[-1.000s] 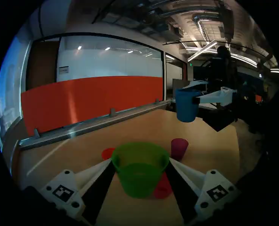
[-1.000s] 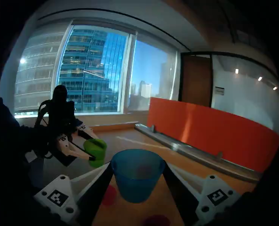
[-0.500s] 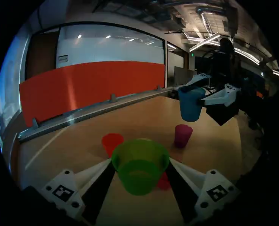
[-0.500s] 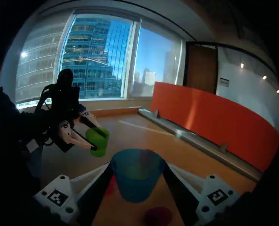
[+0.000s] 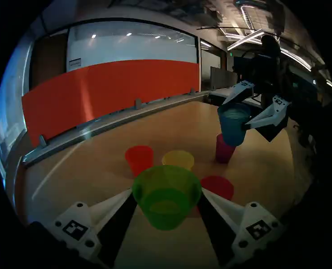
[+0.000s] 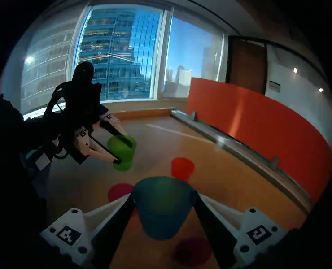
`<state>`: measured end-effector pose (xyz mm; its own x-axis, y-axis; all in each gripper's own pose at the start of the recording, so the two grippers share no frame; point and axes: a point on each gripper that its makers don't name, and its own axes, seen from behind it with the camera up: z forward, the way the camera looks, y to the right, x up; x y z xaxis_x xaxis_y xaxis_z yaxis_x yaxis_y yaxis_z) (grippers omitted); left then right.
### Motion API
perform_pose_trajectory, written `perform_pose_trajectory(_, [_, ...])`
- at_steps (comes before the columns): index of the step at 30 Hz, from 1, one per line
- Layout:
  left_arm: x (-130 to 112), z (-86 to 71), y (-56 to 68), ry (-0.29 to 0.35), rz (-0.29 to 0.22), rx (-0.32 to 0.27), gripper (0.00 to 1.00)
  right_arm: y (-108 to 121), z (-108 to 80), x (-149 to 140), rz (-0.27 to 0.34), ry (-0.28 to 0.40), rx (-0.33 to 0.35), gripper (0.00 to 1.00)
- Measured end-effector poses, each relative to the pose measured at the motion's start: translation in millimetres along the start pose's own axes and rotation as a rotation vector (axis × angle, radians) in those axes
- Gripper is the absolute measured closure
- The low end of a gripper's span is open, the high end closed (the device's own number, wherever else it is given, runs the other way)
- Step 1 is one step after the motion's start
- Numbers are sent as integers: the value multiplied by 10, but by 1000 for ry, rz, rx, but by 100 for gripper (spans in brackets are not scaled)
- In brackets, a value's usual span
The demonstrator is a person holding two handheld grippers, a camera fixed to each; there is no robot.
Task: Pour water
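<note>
- The left gripper (image 5: 167, 193) holds the green cup (image 5: 167, 197) upright, with one white finger pressed on each side of the cup just below its rim.
- In the right gripper view, the left gripper (image 6: 124, 152) sits off to the left, held by a person (image 6: 13, 148) who shows as a dark shape. The green cup is low over the table (image 5: 89, 170), and whether its base touches the wood cannot be told.
- The right gripper (image 6: 163, 210) grips the blue cup (image 6: 163, 214) the same way, with both fingers tight against the cup's walls and the cup upright.
- In the left gripper view, the blue cup (image 5: 233, 124) hangs off the table, just above and in front of the magenta cup (image 5: 223, 151).
- A pale patch shows inside the blue cup's rim in the left gripper view. Whether it is water cannot be told, and the green cup's contents are just as unclear.
- Three more cups stand on the table beyond the green one. An orange-red cup (image 5: 139, 159) is on the left, a yellow cup (image 5: 178, 158) is just beside it, and a red cup (image 5: 217, 186) is nearer on the right, partly hidden by a finger.
- An orange panel (image 5: 112, 92) runs along the far edge of the table.
- In the right gripper view, a tall window (image 6: 116, 54) looks out on city towers.
</note>
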<state>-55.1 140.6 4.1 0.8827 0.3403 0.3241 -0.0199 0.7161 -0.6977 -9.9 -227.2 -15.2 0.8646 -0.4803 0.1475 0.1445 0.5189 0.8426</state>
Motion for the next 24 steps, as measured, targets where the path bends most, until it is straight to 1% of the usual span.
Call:
perform_pose_trajectory(12, [-131, 66, -30, -35, -1, -10, 14, -66, 153, -255, 15, -70, 47, 7])
perform_pose_trajectory(24, [-353, 154, -66, -79, -3, -24, 14, -129, 350, -554, -7, -142, 80, 7])
